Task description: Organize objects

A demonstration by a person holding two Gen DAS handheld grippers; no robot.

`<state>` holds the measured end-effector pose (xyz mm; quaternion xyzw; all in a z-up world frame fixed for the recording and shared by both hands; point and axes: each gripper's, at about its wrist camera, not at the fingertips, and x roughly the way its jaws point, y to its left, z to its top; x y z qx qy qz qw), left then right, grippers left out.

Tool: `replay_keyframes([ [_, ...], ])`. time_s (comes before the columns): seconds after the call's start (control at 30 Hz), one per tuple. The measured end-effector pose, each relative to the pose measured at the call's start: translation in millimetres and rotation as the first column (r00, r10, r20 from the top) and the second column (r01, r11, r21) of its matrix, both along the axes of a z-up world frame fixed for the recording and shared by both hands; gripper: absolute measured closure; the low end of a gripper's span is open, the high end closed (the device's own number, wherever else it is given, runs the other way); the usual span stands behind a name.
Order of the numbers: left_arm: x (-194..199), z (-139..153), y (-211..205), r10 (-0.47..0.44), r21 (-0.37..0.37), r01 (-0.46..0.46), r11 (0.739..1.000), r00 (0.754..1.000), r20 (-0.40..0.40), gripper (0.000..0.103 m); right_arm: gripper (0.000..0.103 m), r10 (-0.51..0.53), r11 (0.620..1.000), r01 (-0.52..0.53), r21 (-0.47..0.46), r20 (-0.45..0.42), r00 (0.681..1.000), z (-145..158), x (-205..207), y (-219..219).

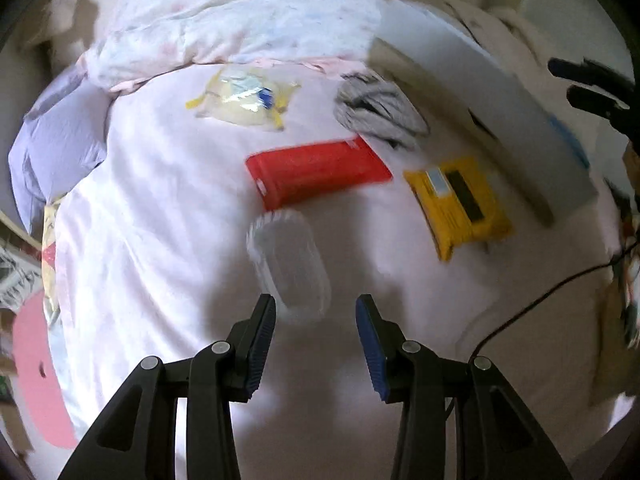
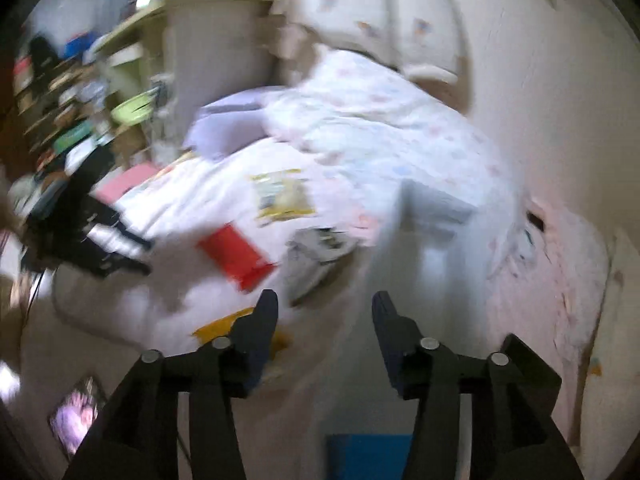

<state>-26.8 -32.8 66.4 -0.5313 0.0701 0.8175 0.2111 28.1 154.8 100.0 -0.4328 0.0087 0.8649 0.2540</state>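
The objects lie spread on the bed [image 1: 152, 208], on its pale sheet. Seen from the left wrist view, the clear plastic container [image 1: 288, 268] is nearest. It is oval, its open side faces up, and its long axis runs from upper left to lower right, with the near end toward the left hand-held gripper [image 1: 316, 304]. Just beyond it, the red case [image 1: 318, 174] lies flat with its long axis across the view, the right end slightly higher. To the right, apart from the case, the yellow packet [image 1: 460, 204] lies flat with its long axis from upper left to lower right. The grey striped cloth [image 1: 380, 110] is bunched behind the case, against the edge of a white board [image 1: 480, 112] that slants across the right side. A clear bag with yellow contents [image 1: 244, 98] lies further back, near the rolled duvet [image 1: 240, 20]. The left hand-held gripper is tilted steeply down toward the sheet; its jaws stand apart with a narrow gap and clamp nothing, and the container's near end shows between the tips without both pads pressing it. The right wrist view is heavily blurred. The right hand-held gripper [image 2: 324, 300] is angled down over the bed's edge, released, with nothing between its jaws
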Motion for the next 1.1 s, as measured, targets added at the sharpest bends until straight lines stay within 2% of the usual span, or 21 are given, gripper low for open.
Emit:
replay_keyframes([
  [0.1,8.4,-3.9,6.3,-0.003,0.008,0.003,1.000,1.000,-0.004,0.063,0.054,0.089,0.995,-0.088,-0.054,0.022,0.996,-24.2,-18.0,-29.8],
  [0.2,12.1,-6.6,11.9,-0.012,-0.019,0.011,1.000,0.997,-0.080,0.062,0.054,0.124,0.987,-0.120,-0.103,0.038,0.992,-55.5,-40.2,-42.9],
  [0.27,7.6,-9.9,13.9,0.006,-0.028,-0.009,1.000,0.993,-0.118,0.061,0.054,0.138,0.987,-0.133,-0.086,0.045,0.989,-78.5,-54.1,-44.5],
  [0.37,-3.9,-19.6,18.2,0.052,-0.011,-0.054,0.998,0.990,-0.134,0.051,0.054,0.082,0.997,-0.082,0.001,0.076,0.994,-108.8,-68.4,-35.8],
  [0.4,-7.7,-25.1,19.4,0.069,0.000,-0.069,0.998,0.990,-0.127,0.050,0.054,0.051,0.999,-0.052,0.011,0.080,0.995,-115.5,-69.1,-29.8],
  [0.47,-11.7,-39.7,16.0,0.112,0.043,-0.108,0.993,0.989,-0.095,0.041,0.053,-0.045,0.999,0.046,-0.012,0.092,0.995,-133.5,-68.1,-10.5],
  [0.5,-7.0,-40.5,14.8,0.125,0.084,-0.114,0.990,0.981,-0.147,0.034,0.049,-0.067,0.997,0.069,-0.033,0.061,0.996,-140.5,-65.5,-4.7],
  [0.53,-3.6,-43.5,15.9,0.121,0.121,-0.101,0.988,0.978,-0.172,0.016,0.045,-0.087,0.995,0.087,-0.044,0.015,0.996,-143.7,-61.1,-1.1],
  [0.57,-2.4,-47.9,23.5,0.089,0.110,-0.070,0.991,0.979,-0.181,0.008,0.034,-0.112,0.992,0.111,-0.052,-0.018,0.994,-149.4,-58.0,3.1],
  [0.6,-2.8,-49.4,33.7,0.060,0.050,-0.052,0.997,0.980,-0.188,0.006,0.023,-0.144,0.989,0.141,-0.050,-0.051,0.988,-152.7,-54.2,6.3],
  [0.67,-1.6,-54.3,51.8,0.016,-0.066,-0.030,0.997,0.978,-0.206,0.000,0.013,-0.182,0.981,0.174,-0.085,-0.101,0.978,-159.4,-47.5,17.0],
  [0.73,0.4,-53.3,55.9,0.009,-0.095,-0.032,0.995,0.973,-0.229,0.000,0.011,-0.201,0.971,0.183,-0.155,-0.111,0.973,-159.7,-46.7,26.6],
  [0.83,-3.7,-54.8,51.8,0.018,-0.058,-0.031,0.998,0.978,-0.208,0.001,0.010,-0.209,0.960,0.180,-0.213,-0.123,0.970,-162.7,-43.3,32.6],
  [1.1,-7.0,-57.3,53.2,0.012,-0.071,-0.028,0.997,0.977,-0.214,0.000,0.008,-0.212,0.956,0.177,-0.236,-0.134,0.968,-164.5,-39.3,32.6],
])
